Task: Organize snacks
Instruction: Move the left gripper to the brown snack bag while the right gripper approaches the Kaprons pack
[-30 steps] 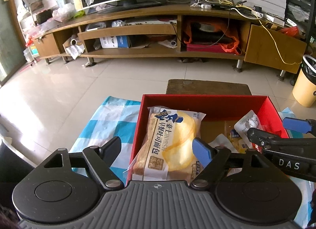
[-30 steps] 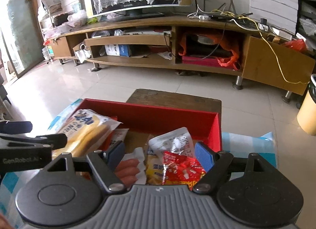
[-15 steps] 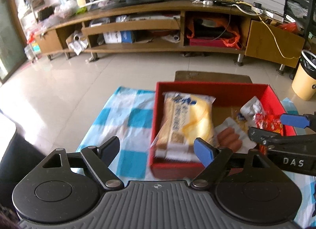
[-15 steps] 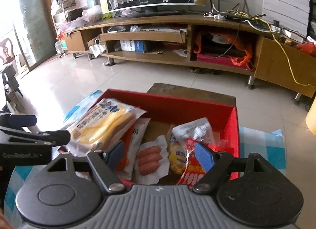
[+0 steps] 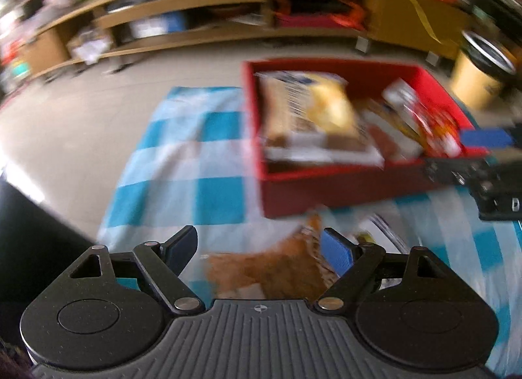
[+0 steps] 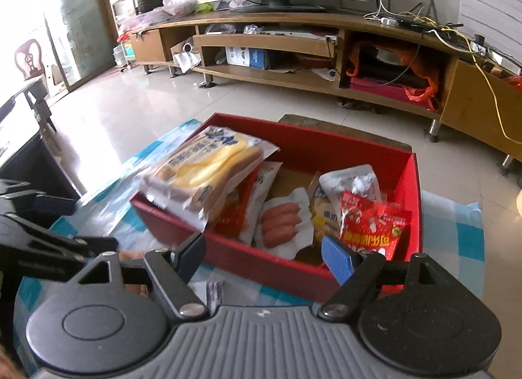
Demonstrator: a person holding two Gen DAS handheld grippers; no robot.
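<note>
chinese print covers the bread bag point(image 6: 208, 166) and the red snack packet point(image 6: 372, 225), too blurred to read.

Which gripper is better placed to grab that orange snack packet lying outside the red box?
Probably the left gripper: its open jaws already frame the orange packet, while the right gripper faces the red box.

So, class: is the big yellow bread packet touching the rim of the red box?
Touching. The right wrist view shows the bread packet resting across the near-left rim of the red box, with its end overhanging outside.

1 red box point(image 6: 404, 183), approx 6 snack pkts point(image 6: 208, 176)
</note>
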